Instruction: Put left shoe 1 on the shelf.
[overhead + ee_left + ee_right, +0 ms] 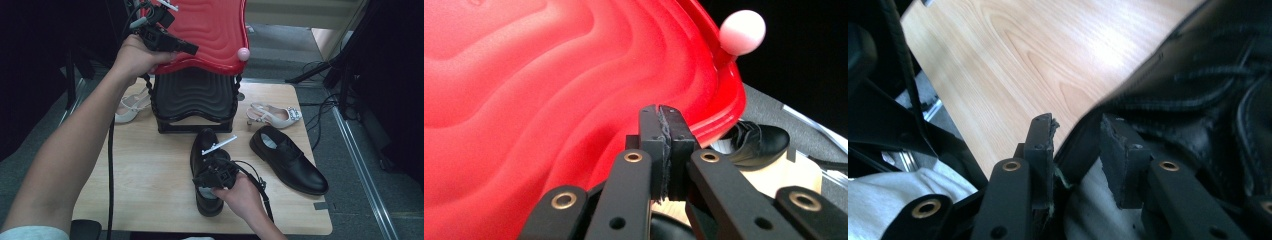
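Partly hidden: toe of near black shoe (pixel 206 150) clear, heel and opening covered by right gripper (pixel 212 172) and hand. Right gripper view: jaws straddle shoe collar edge, one pad outside, one inside; pad contact hard to confirm, gap visible. Shoe: black leather lace-up, glossy, at table (pixel 150 170) front centre. Second black shoe (pixel 289 159) lies to its right. Left gripper (pixel 192 49) raised, jaws closed, empty, at red lid (pixel 210 30) of black case (pixel 195 97). Pink knob (pixel 243 53) on lid rim.
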`<state>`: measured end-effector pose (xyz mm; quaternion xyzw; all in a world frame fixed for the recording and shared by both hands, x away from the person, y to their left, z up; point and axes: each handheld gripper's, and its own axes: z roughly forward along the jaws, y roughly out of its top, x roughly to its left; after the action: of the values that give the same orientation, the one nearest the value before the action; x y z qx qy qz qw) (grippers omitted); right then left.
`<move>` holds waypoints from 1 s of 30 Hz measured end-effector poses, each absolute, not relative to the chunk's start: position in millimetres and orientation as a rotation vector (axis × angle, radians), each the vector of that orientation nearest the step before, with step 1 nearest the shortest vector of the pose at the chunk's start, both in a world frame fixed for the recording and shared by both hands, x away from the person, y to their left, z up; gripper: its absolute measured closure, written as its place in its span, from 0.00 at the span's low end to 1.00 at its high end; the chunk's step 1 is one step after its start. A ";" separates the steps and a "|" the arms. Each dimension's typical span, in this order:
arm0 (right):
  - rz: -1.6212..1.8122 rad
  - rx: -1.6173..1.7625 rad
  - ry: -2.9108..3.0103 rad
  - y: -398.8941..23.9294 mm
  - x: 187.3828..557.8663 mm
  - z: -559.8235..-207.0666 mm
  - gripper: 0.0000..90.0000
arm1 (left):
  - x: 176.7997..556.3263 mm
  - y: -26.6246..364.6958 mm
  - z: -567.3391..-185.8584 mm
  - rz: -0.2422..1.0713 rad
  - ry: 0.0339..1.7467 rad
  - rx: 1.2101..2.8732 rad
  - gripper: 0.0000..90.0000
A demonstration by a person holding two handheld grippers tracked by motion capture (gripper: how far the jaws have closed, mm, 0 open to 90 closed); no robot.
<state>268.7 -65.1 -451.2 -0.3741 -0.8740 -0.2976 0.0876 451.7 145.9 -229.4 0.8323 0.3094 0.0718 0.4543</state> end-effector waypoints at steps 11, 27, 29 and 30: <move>-0.757 -1.128 -2.668 -39.2 270.8 -466.9 0.72 | 454.8 143.0 -232.7 0.188 0.796 2.073 1.00; -0.820 -1.090 -2.557 -57.1 282.4 -473.0 0.92 | 455.6 141.3 -236.0 0.186 0.813 2.051 1.00; -0.808 -1.086 -2.548 -59.4 284.5 -472.3 0.94 | 455.7 140.6 -235.8 0.193 0.809 2.056 1.00; -0.803 -1.086 -2.558 -59.6 283.9 -471.0 0.94 | 455.6 140.3 -235.7 0.197 0.807 2.057 1.00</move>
<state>283.9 -59.6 -471.0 -0.3726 -0.8774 -0.2756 0.1241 455.6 140.3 -235.7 0.8302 0.3257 0.0795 0.4454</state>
